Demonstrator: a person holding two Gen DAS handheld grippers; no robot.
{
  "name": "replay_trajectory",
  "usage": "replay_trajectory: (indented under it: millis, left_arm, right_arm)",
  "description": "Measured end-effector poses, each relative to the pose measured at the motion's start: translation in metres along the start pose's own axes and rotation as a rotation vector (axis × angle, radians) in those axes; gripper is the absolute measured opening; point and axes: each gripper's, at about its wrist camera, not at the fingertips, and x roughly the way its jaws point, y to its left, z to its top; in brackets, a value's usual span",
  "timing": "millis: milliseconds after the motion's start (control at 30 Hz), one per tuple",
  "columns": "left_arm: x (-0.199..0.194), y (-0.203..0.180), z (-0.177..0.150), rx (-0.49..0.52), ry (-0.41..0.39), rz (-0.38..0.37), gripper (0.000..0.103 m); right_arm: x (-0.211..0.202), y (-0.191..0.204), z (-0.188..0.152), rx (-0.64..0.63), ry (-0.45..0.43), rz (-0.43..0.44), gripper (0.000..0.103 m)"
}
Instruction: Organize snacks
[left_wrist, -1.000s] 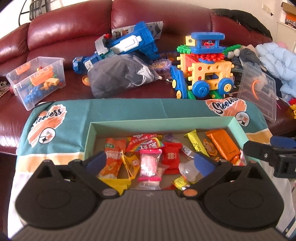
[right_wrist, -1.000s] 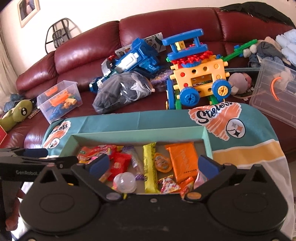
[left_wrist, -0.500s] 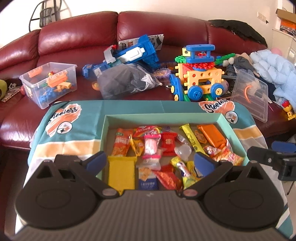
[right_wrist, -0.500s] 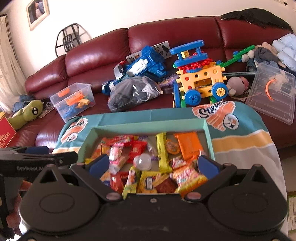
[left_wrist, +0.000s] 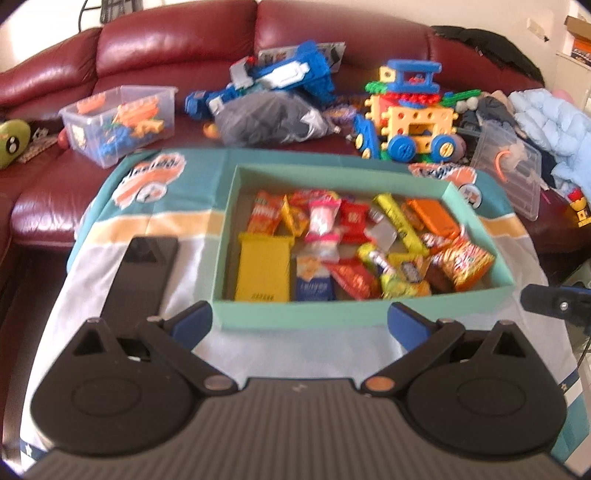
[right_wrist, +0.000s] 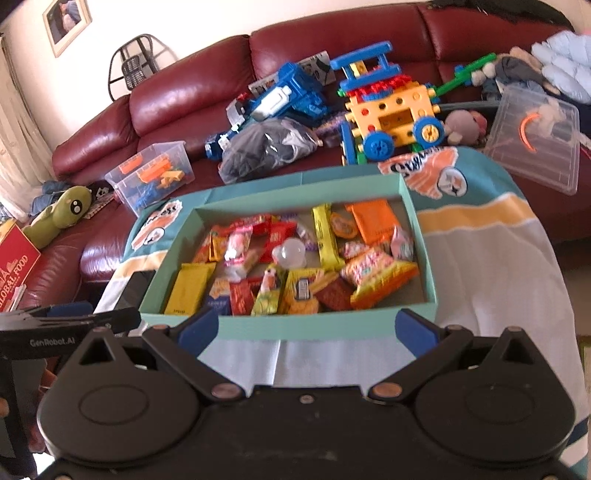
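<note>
A teal cardboard box (left_wrist: 306, 315) sits on a cloth-covered table and holds several wrapped snacks: a yellow packet (left_wrist: 263, 271), an orange packet (left_wrist: 432, 218), a long yellow bar (left_wrist: 399, 225). The box also shows in the right wrist view (right_wrist: 325, 328). My left gripper (left_wrist: 300, 321) is open and empty, just in front of the box's near wall. My right gripper (right_wrist: 306, 326) is open and empty, at the same near wall. Each gripper shows at the edge of the other's view.
A dark phone (left_wrist: 142, 275) lies on the cloth left of the box. Behind the table a red leather sofa (left_wrist: 166, 48) carries toy vehicles (left_wrist: 410, 110), a grey bag (left_wrist: 269, 118) and clear plastic bins (left_wrist: 118, 122). A red carton (right_wrist: 14, 266) stands far left.
Both grippers have pulled back and up from above the snacks to in front of the box's near wall. More of the box and the phone have come into view.
</note>
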Motion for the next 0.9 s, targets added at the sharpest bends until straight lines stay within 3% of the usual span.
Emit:
replay_trajectory:
  millis: [500,900]
  left_arm:
    - [0.035,0.018,-0.033,-0.026,0.114,0.051,0.103]
    - [0.048,0.020,-0.029,-0.017,0.145,0.084,0.103]
  right_arm:
    - [0.026,-0.014,-0.043,0.053,0.121,-0.083,0.103]
    - [0.041,-0.015,-0.044,0.058,0.161,-0.117,0.103]
